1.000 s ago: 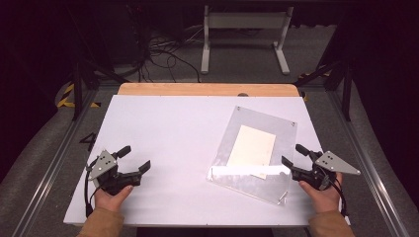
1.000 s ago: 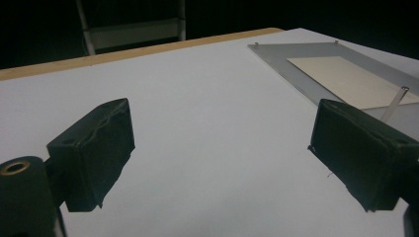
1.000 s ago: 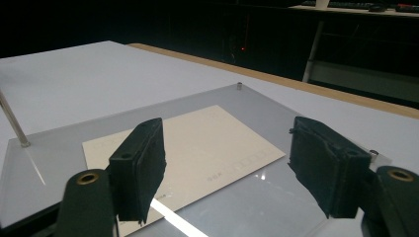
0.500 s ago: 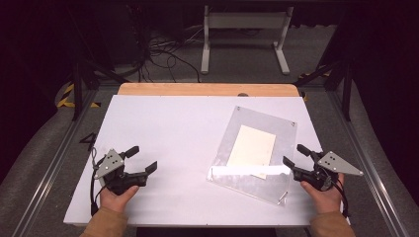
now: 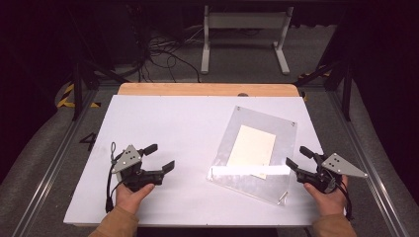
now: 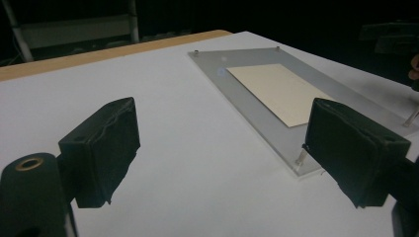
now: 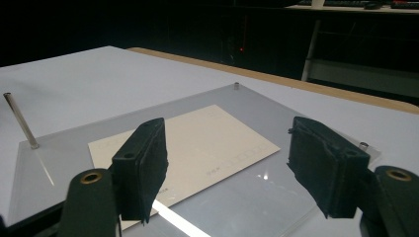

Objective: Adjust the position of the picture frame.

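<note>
So the main thing here is a clear acrylic frame (image 5: pixel 257 148) lying flat on the right half of the white table (image 5: pixel 173 128), with a cream card (image 5: pixel 252 145) sandwiched in it and small metal standoffs at the corners. I'd guess it's stiff, fairly light and slick, easy to scratch or chip, so take it by an edge or corner, not the face. There's a bright strip across the near edge, probably glare, hard to say. The right tool (image 5: pixel 299 159) sits just off the frame's near right corner, jaws wide apart, empty. The left tool (image 5: pixel 160 157) is well off to the left over bare table, also wide and empty.
</note>
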`<action>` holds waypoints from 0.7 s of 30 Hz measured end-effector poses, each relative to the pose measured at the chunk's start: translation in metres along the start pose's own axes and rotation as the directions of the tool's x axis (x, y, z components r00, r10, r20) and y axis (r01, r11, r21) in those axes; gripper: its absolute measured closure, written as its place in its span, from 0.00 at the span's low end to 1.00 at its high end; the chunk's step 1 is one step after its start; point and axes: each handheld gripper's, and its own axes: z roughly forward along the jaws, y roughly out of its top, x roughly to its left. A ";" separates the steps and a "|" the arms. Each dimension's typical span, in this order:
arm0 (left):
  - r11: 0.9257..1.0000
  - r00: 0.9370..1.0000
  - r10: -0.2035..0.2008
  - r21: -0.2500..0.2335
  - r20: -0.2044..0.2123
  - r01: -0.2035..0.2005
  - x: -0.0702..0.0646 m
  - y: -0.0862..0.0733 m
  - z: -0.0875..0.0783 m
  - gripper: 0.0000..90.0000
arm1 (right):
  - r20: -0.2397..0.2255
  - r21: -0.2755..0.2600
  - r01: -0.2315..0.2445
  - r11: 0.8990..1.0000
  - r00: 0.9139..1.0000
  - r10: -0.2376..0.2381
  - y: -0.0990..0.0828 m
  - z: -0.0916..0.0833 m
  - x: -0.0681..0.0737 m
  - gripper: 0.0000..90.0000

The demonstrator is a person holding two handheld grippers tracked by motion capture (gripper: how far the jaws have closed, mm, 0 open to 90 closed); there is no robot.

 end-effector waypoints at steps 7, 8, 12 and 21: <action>1.000 0.999 0.018 -0.004 0.041 -0.018 -0.012 0.009 0.014 0.15 | -0.009 -0.002 -0.008 1.000 1.000 0.008 0.000 0.000 0.000 0.36; 1.000 0.999 0.024 -0.004 0.042 -0.024 -0.013 0.010 0.017 0.15 | -0.010 -0.003 -0.010 1.000 1.000 0.010 0.000 0.000 0.000 0.37; 1.000 0.997 0.021 -0.001 0.078 -0.021 -0.019 0.016 0.030 0.15 | -0.014 0.009 -0.019 1.000 1.000 0.019 0.000 0.000 0.001 0.38; 1.000 0.987 -0.004 -0.013 0.163 0.006 -0.036 0.024 0.054 0.14 | -0.035 0.036 -0.050 0.998 0.998 0.052 -0.001 -0.002 -0.001 0.43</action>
